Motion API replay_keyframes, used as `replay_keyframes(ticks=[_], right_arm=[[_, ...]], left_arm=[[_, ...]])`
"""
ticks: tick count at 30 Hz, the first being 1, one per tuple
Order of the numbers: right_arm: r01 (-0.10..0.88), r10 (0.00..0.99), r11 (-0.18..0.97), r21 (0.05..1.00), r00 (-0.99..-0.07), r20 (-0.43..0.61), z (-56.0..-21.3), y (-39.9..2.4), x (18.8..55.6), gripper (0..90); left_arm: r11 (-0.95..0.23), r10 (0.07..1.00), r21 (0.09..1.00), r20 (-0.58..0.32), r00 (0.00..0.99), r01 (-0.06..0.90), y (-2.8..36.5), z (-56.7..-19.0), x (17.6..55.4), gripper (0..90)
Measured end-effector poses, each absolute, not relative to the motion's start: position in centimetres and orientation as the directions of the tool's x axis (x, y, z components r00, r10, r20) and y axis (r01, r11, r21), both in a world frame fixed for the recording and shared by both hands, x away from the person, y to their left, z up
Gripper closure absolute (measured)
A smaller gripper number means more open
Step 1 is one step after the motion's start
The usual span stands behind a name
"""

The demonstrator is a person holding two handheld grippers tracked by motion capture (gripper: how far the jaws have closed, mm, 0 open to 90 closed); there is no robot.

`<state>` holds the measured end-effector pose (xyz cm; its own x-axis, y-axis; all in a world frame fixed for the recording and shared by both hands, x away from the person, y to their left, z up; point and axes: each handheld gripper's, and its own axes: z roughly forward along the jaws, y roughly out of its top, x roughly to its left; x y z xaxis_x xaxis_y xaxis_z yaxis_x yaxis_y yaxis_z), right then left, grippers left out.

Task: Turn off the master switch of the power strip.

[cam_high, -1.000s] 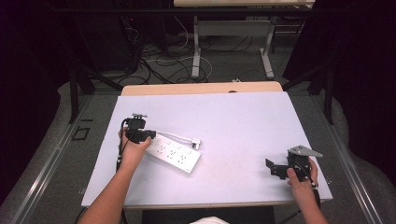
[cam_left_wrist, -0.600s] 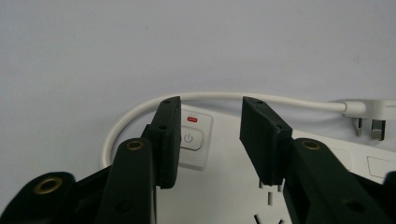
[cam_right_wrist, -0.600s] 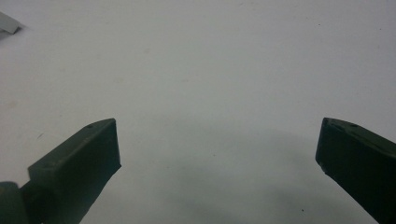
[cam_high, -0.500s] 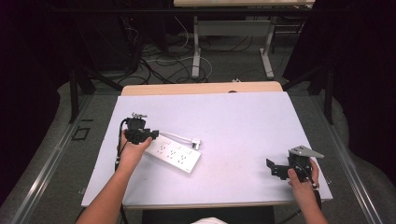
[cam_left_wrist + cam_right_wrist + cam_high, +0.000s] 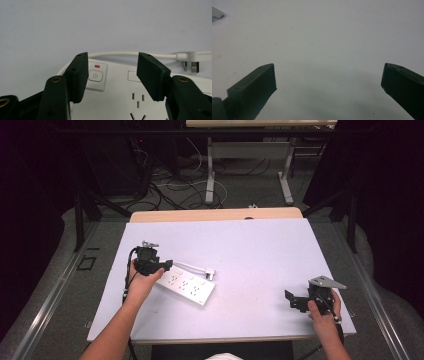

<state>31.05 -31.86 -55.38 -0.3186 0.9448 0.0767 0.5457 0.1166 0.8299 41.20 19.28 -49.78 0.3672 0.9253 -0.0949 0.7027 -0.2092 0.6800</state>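
The left gripper [image 5: 167, 265] is held over the near-left part of the table [image 5: 260, 245], above the switch end of the power strip [image 5: 187, 286]. Its jaws have just been opening and are seen spread apart, with nothing pressed between them; the power button [image 5: 95, 75] is visible just beside one jaw. The white strip is laid flat, slanted, with its short cord [image 5: 120, 54] curled behind it and the plug [image 5: 192, 57] resting on the table just beside it. Well apart, at the near-right corner, the right gripper [image 5: 294, 301] is held with its jaws wide open over bare tabletop.
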Motion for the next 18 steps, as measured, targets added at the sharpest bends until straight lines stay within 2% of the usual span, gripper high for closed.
replay_keyframes(ticks=[5,11,18], right_arm=[[0.546,0.945,0.117,0.83,-0.318,0.076,-55.37,-31.86,31.05,0.0],[0.541,0.945,0.118,0.833,-0.319,0.073,-55.34,-31.88,31.04,0.0],[0.543,0.944,0.121,0.831,-0.321,0.073,-55.32,-31.87,31.03,0.0]], left_arm=[[-0.225,0.924,0.687,-0.073,0.375,0.691,19.16,-49.57,41.01,36.4],[-0.279,0.916,0.701,-0.011,0.401,0.657,19.27,-49.21,40.84,35.2],[-0.28,0.908,0.734,-0.008,0.419,0.619,19.44,-48.95,40.65,26.5]])
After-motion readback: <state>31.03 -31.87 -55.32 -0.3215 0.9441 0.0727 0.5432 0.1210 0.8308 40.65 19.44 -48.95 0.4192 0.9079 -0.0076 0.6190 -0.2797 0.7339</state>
